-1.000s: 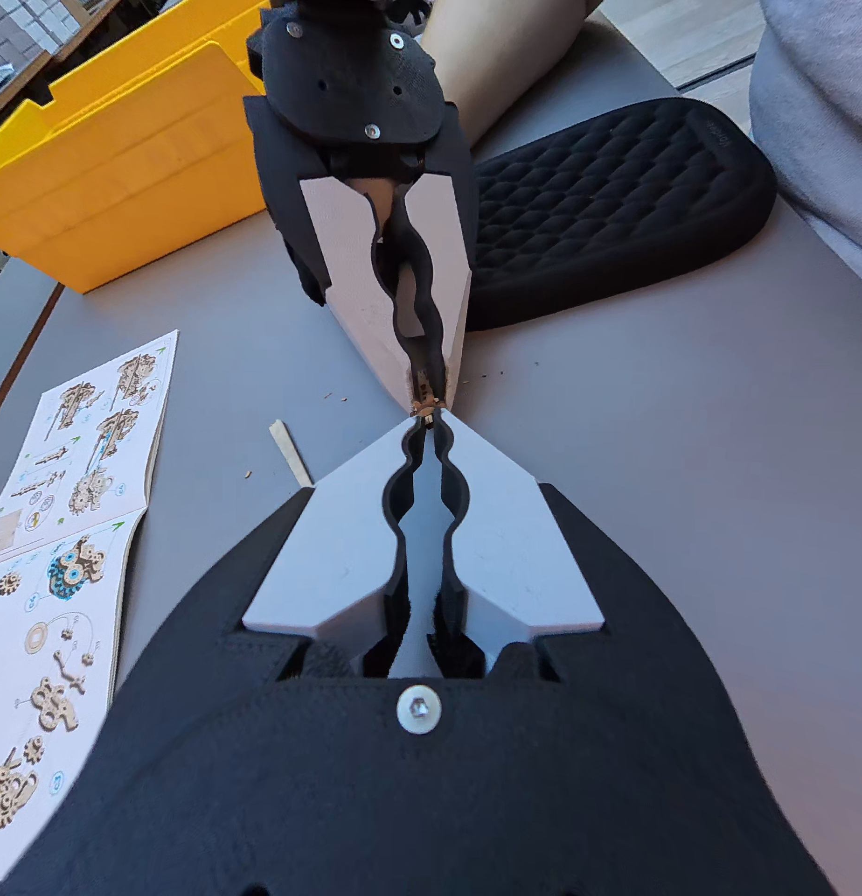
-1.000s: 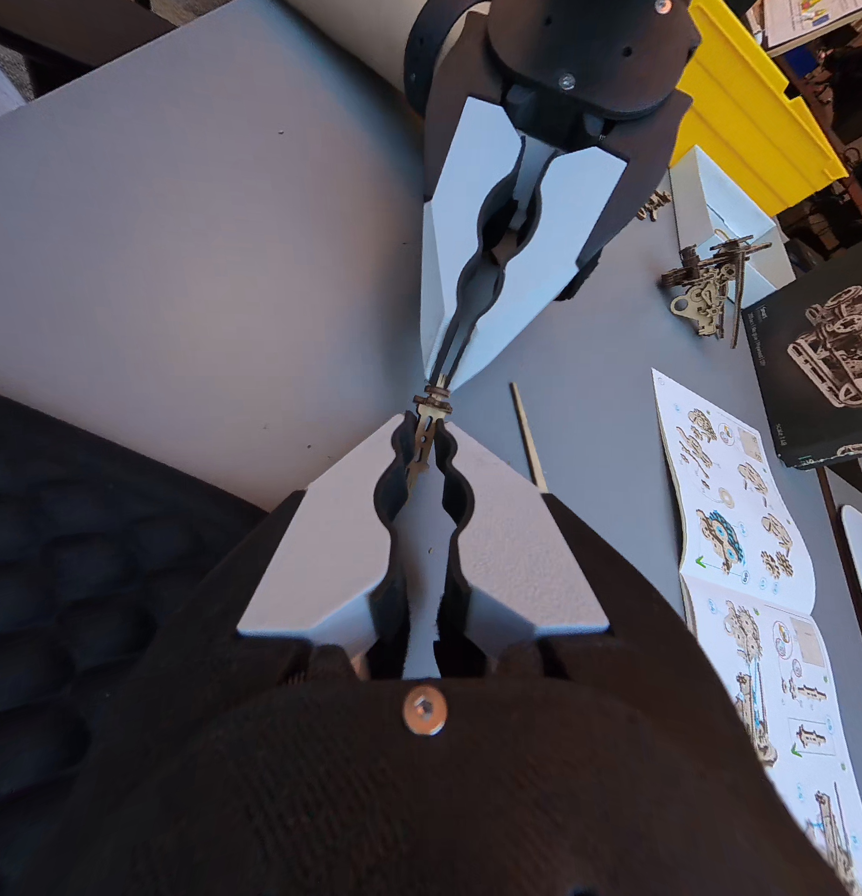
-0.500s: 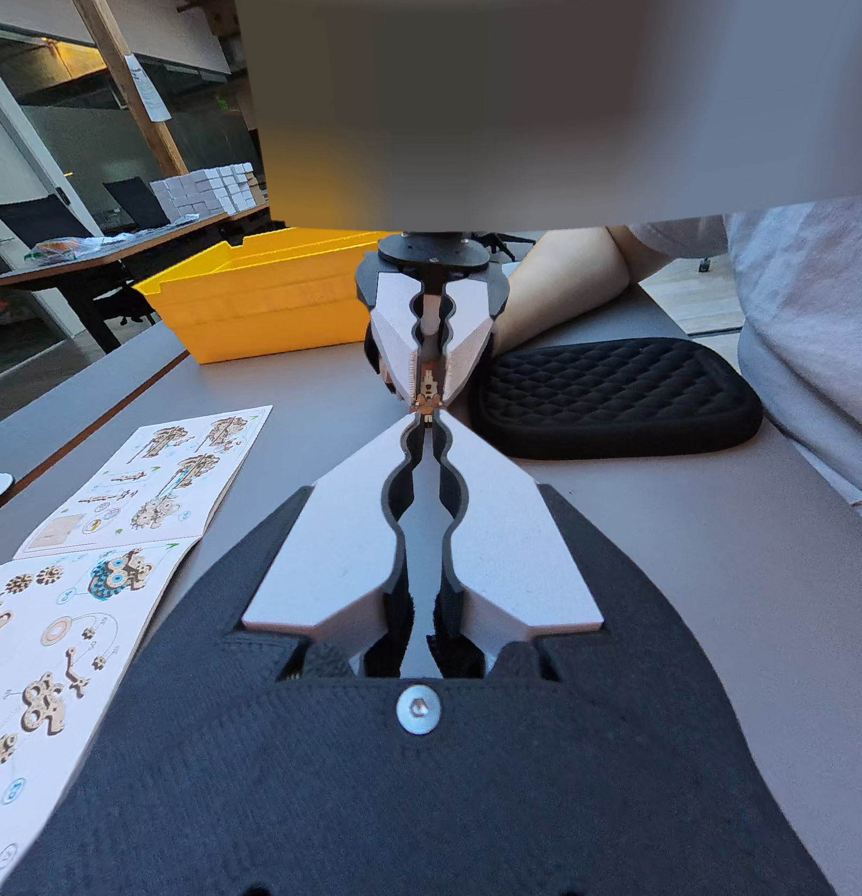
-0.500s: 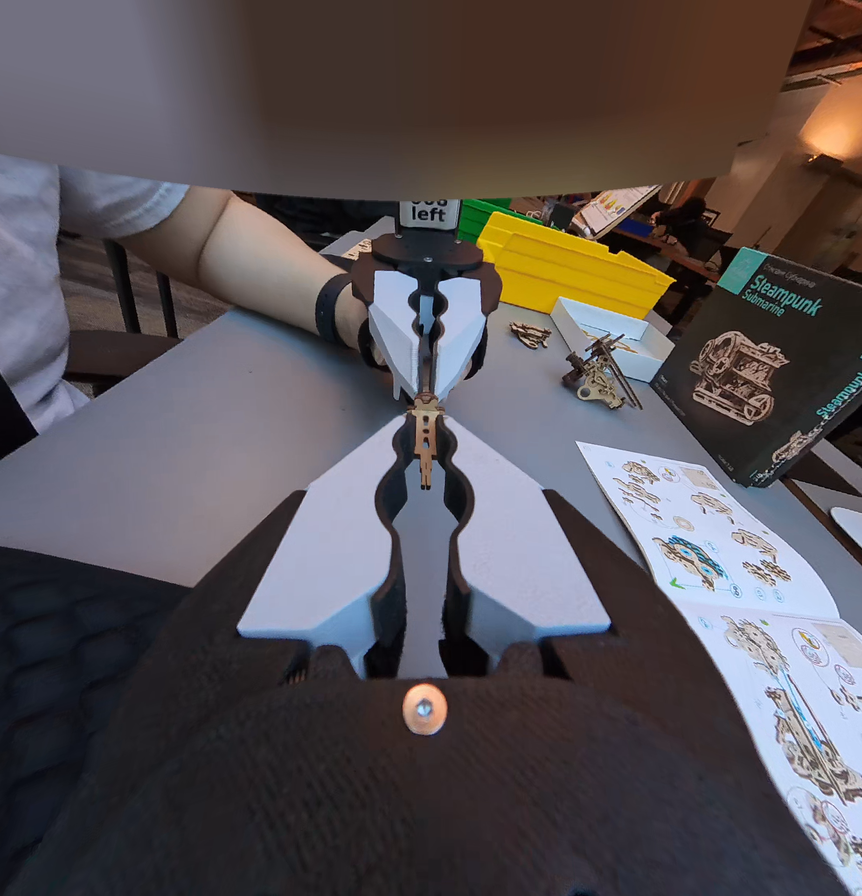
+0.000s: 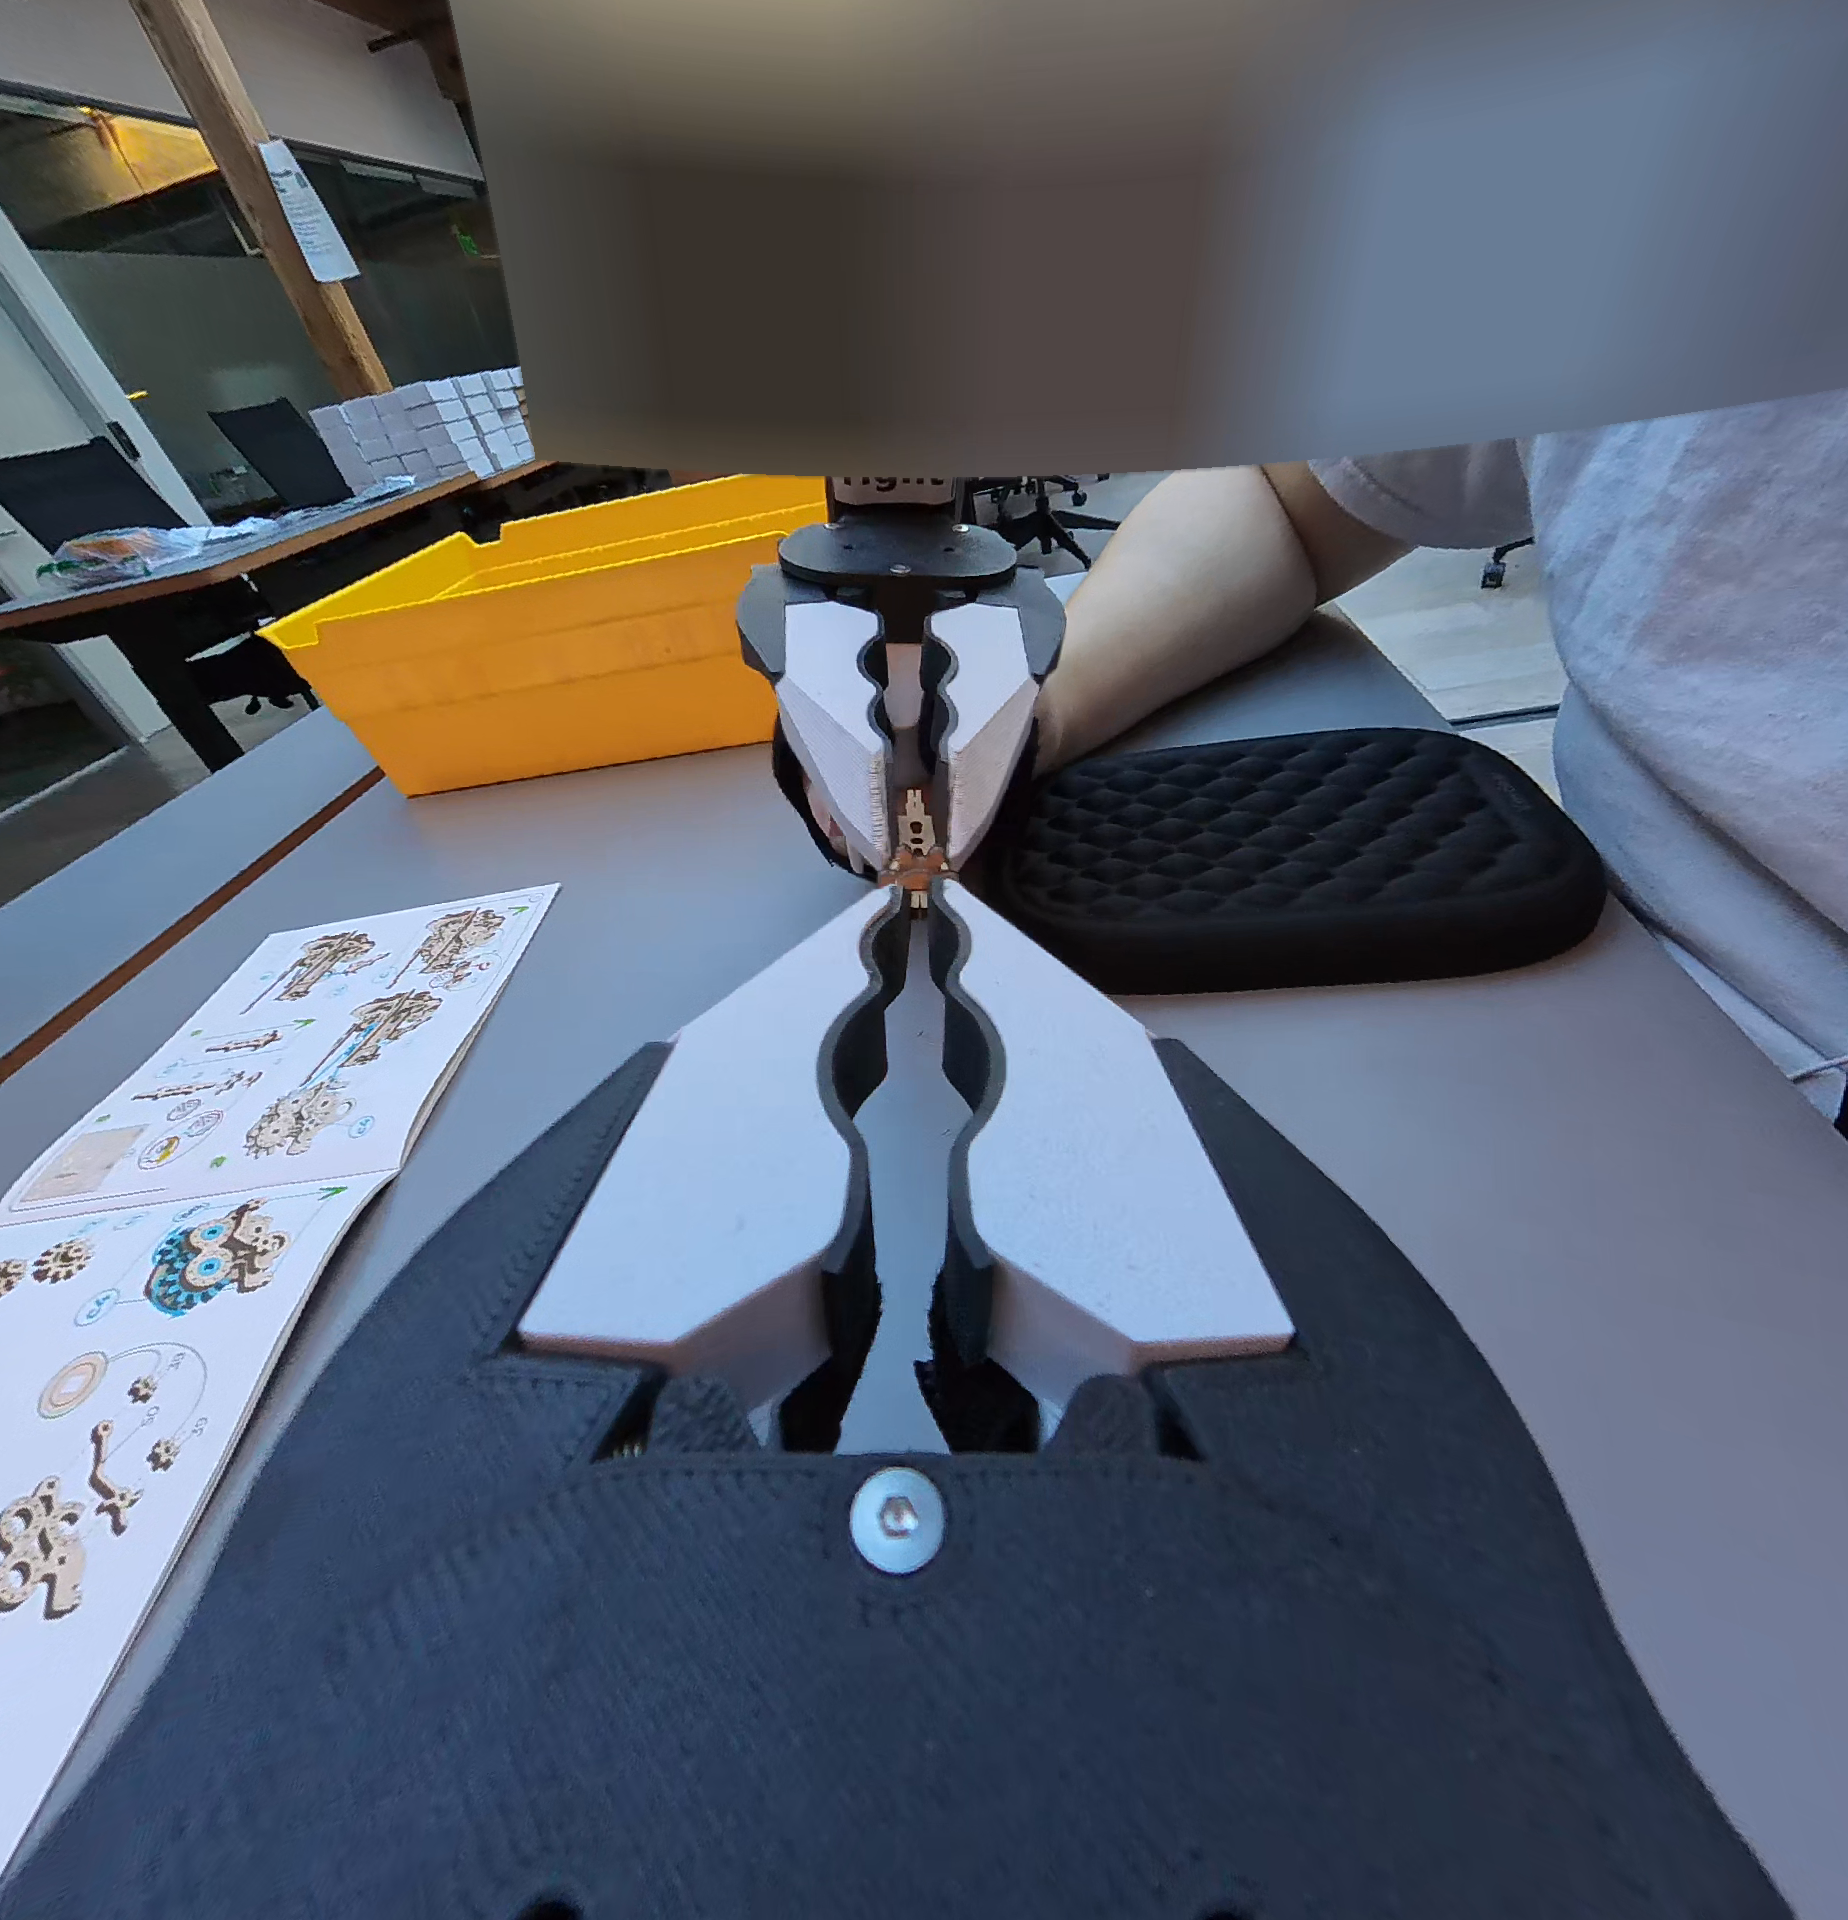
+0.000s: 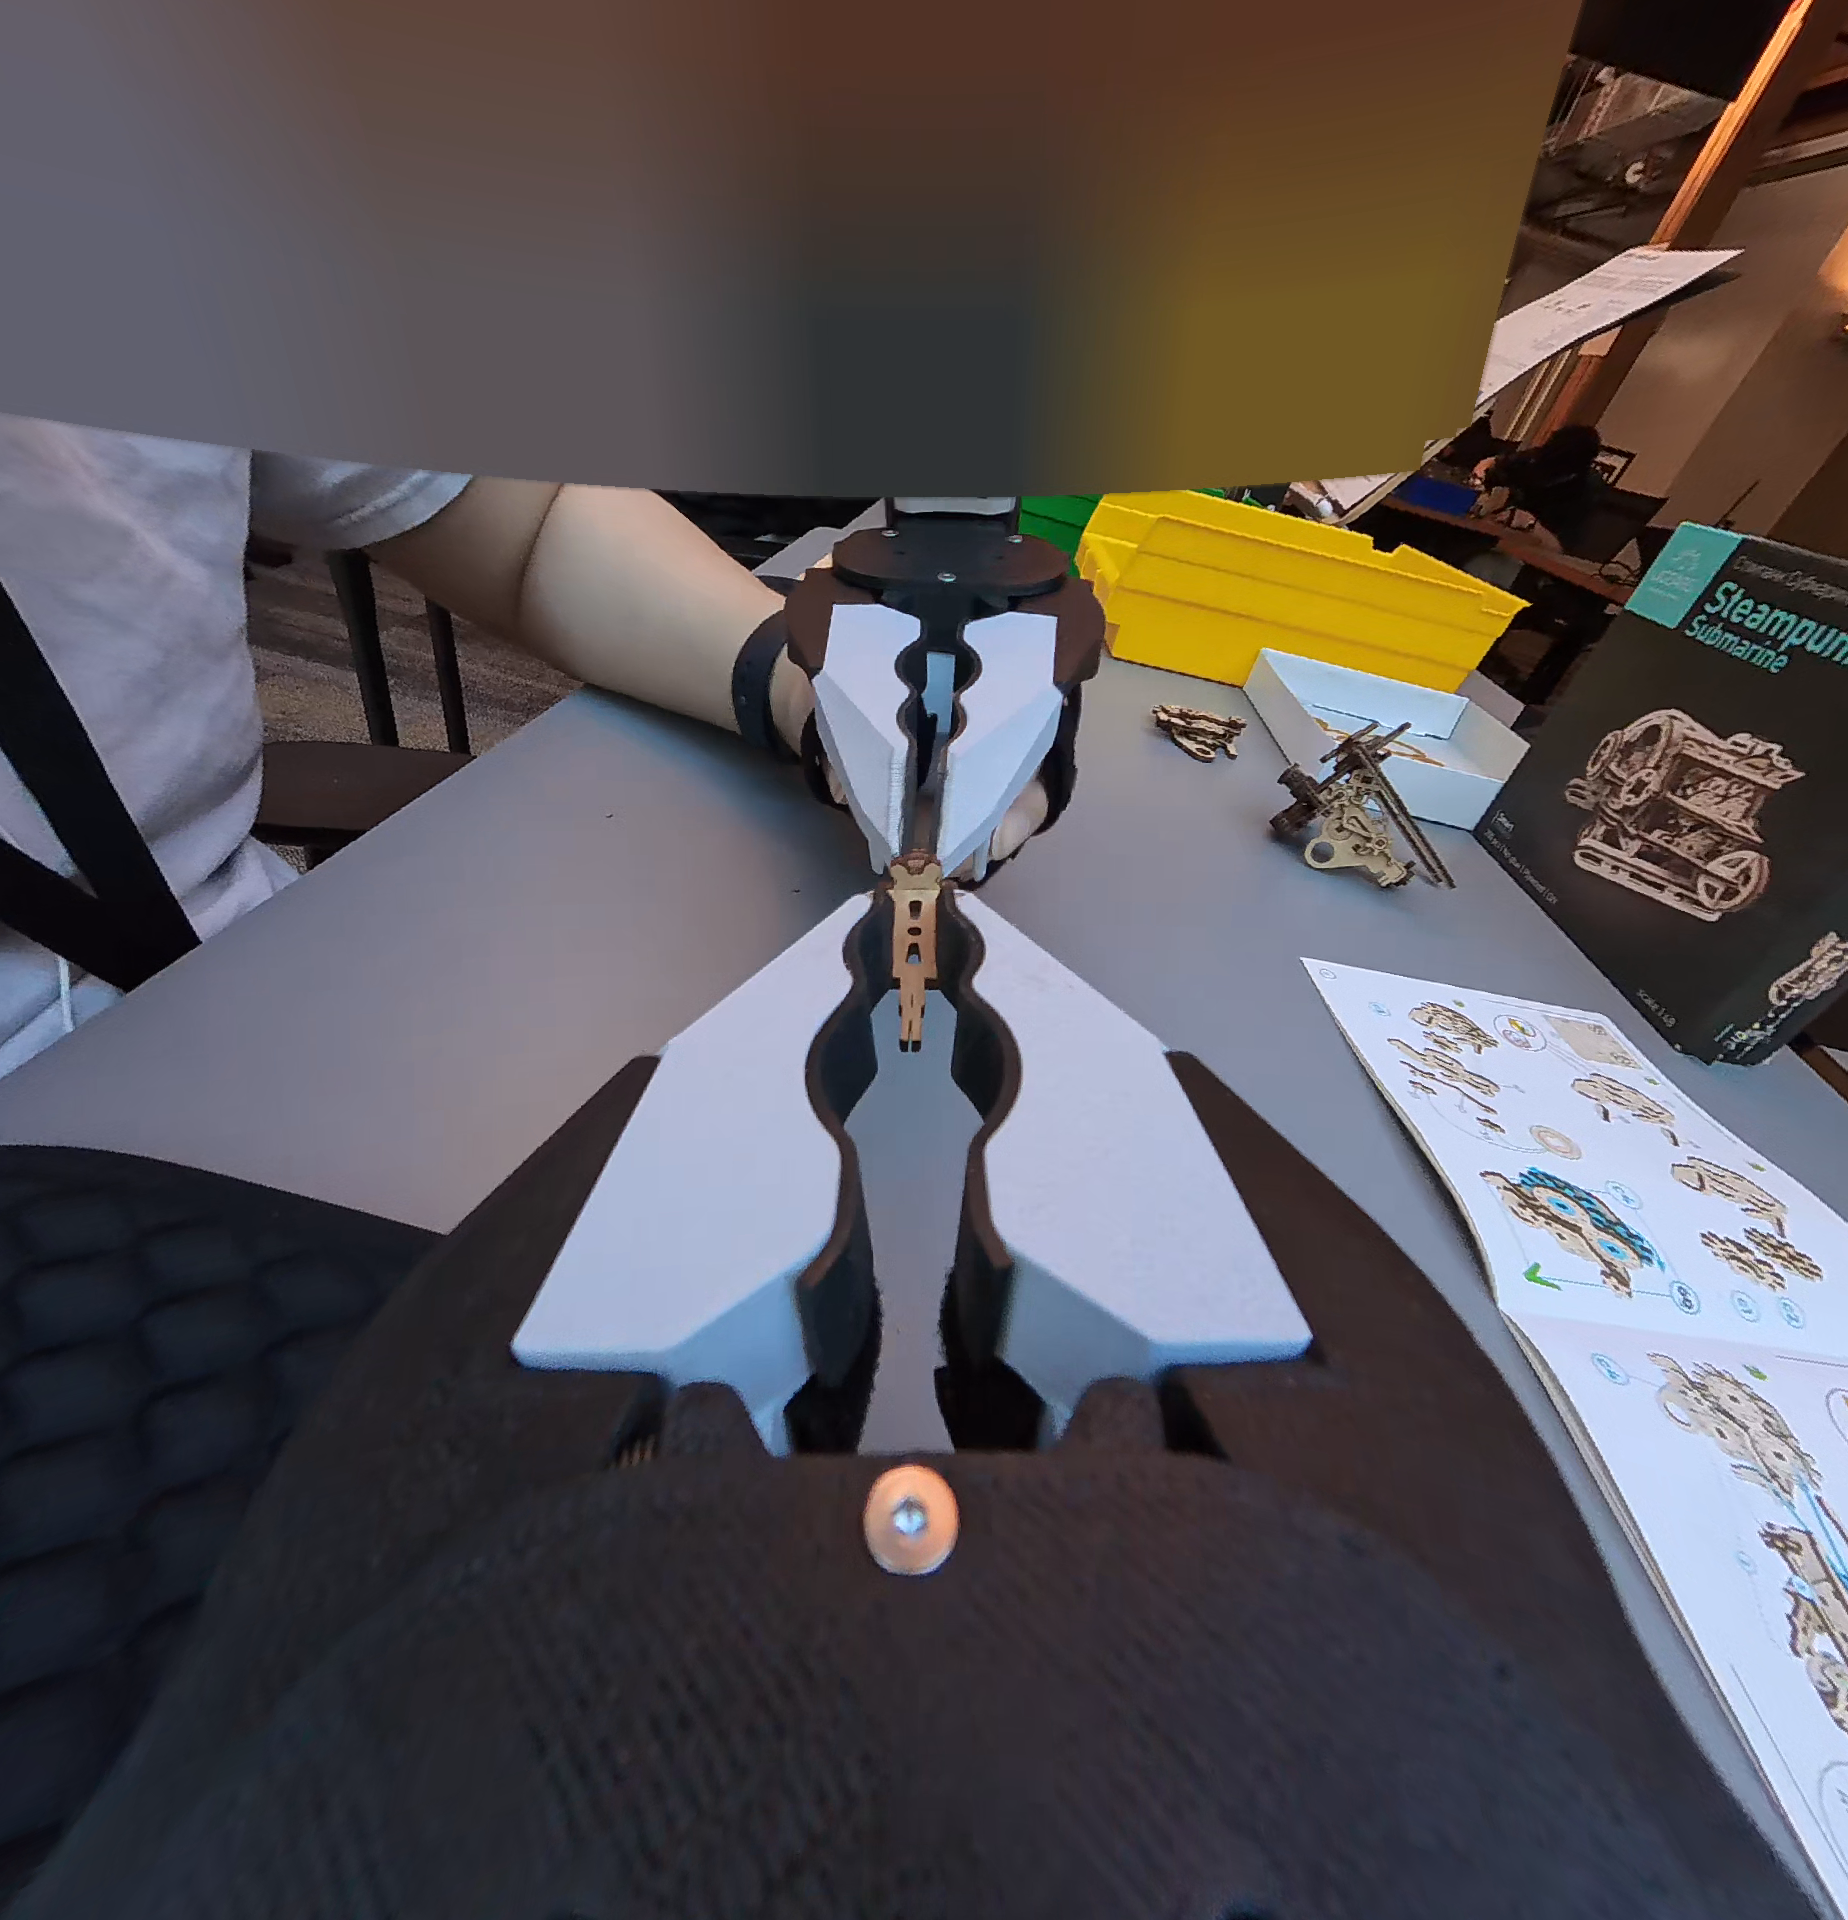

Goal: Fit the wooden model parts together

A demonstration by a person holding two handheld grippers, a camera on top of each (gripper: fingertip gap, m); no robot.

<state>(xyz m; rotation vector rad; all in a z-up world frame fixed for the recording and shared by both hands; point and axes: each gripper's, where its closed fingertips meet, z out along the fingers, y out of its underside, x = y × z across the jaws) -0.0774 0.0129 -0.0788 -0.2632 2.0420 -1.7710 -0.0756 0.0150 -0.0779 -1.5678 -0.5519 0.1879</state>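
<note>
left wrist view: your left gripper (image 5: 907,914) is pinched tip to tip against the right gripper (image 5: 915,868), both lifted above the table (image 5: 1419,1195). the left jaws are closed down on the near end of a small wooden piece (image 5: 912,878); the right jaws facing you clamp a thin strip (image 5: 915,826) that stands between them. left of the grippers lie the booklet (image 5: 276,1039) and, farther back, a yellow bin (image 5: 546,665); right of them a black pad (image 5: 1294,852).

right wrist view: your right gripper (image 6: 912,914) is closed on the strip (image 6: 913,966), which runs back between the jaws; its far end meets the piece (image 6: 915,868) held in the left gripper (image 6: 918,847). whether the joint is fully seated you cannot tell from here. right of the grippers stand a part-built model (image 6: 1351,821), a white tray (image 6: 1367,727) and the kit box (image 6: 1709,800).

these parts look light, thin and stiff, likely brittle. hold each close to the joint, on the flat faces, and push straight along the strip; twisting could snap a tab.
</note>
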